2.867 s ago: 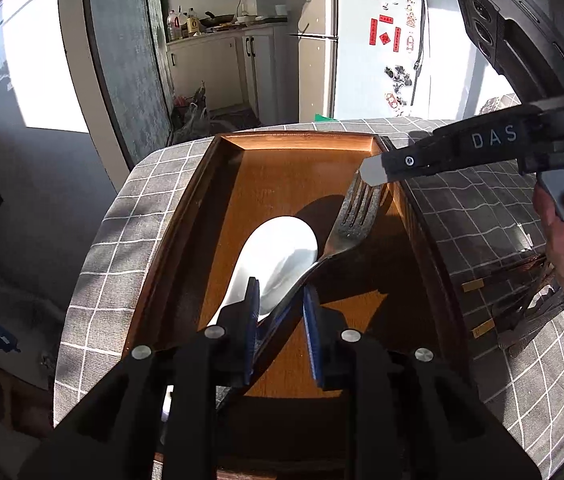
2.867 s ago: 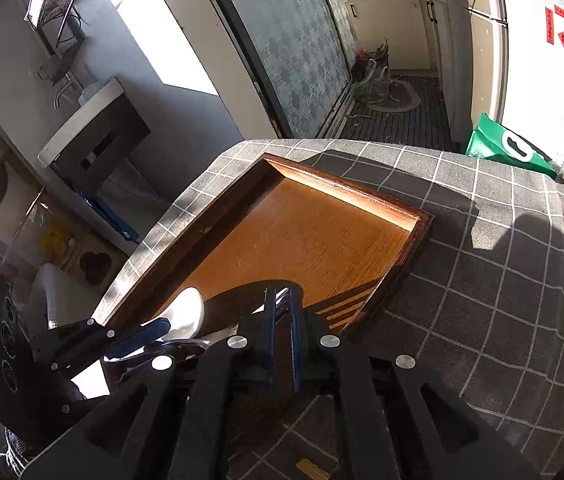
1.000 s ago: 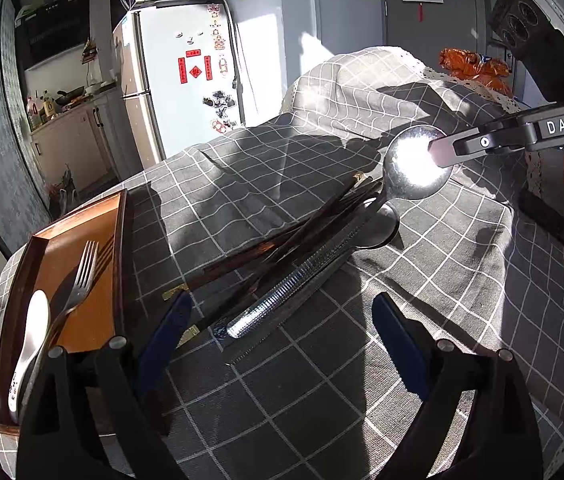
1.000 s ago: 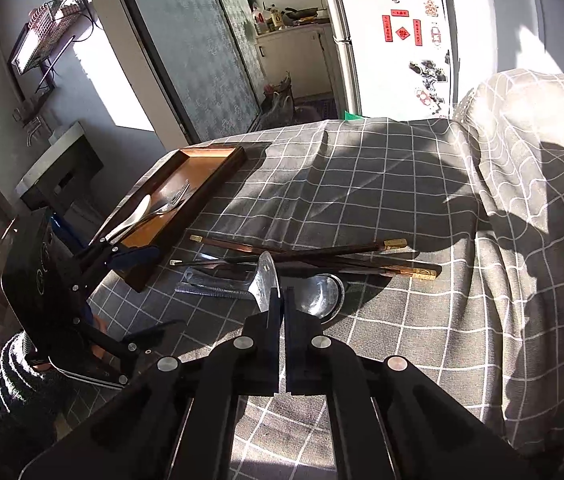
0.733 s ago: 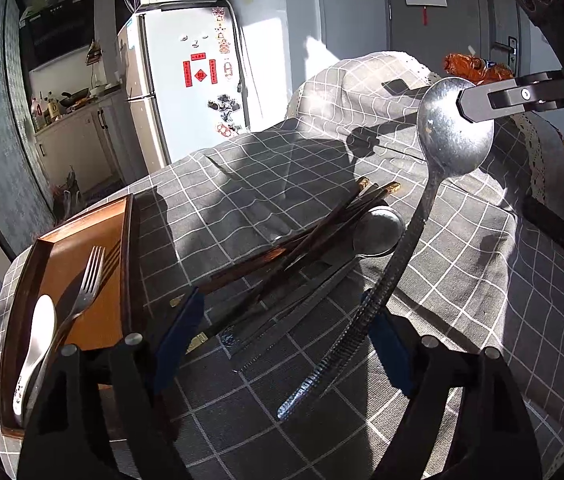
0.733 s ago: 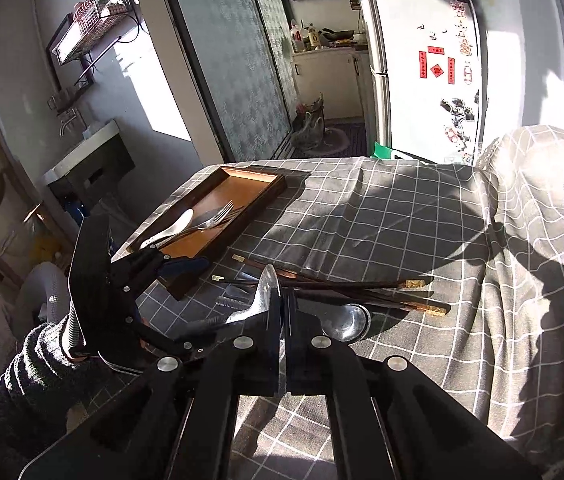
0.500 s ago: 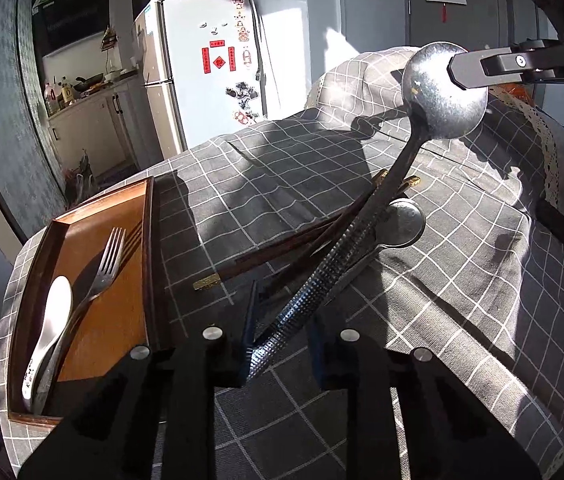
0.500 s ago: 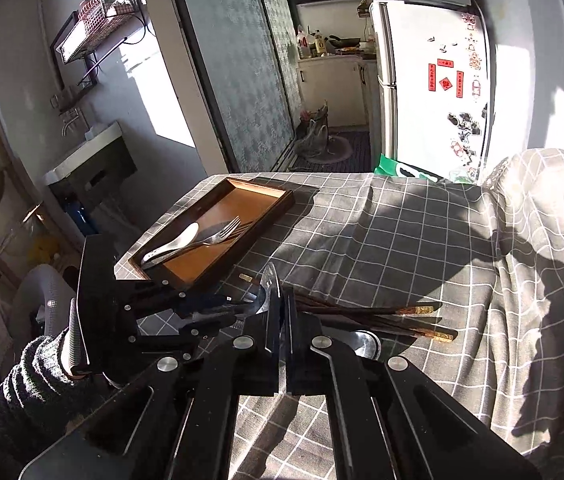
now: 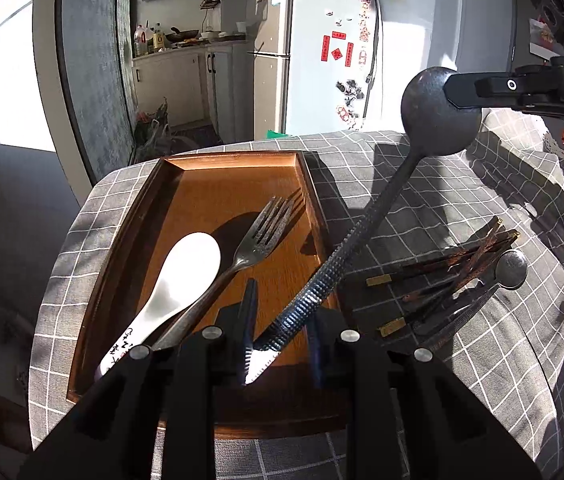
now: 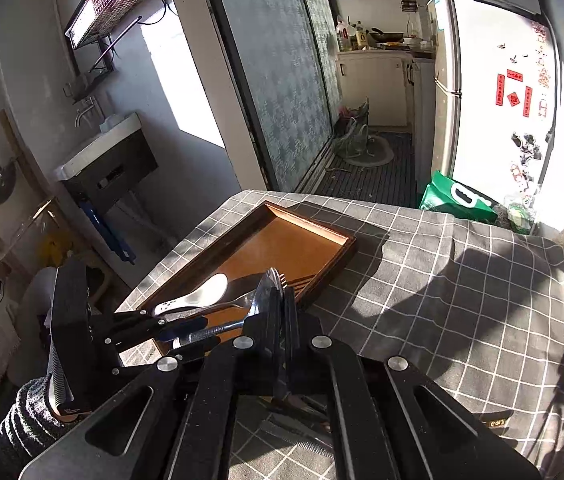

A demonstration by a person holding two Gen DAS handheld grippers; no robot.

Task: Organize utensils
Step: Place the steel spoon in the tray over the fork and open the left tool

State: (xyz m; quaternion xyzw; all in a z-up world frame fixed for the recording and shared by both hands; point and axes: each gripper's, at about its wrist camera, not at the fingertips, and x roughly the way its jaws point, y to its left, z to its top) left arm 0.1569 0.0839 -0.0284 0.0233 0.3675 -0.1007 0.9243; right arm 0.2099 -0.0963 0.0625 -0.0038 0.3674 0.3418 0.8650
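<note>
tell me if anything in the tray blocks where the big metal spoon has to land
Partly. The white spoon and fork lie along the tray's left and middle. The metal spoon, held at both ends, hangs over the bare right strip.

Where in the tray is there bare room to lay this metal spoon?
The tray is bare at its far end, beyond the fork tines, and down its right strip between fork and wall. The near-left is crowded by the white spoon and fork handle.
</note>
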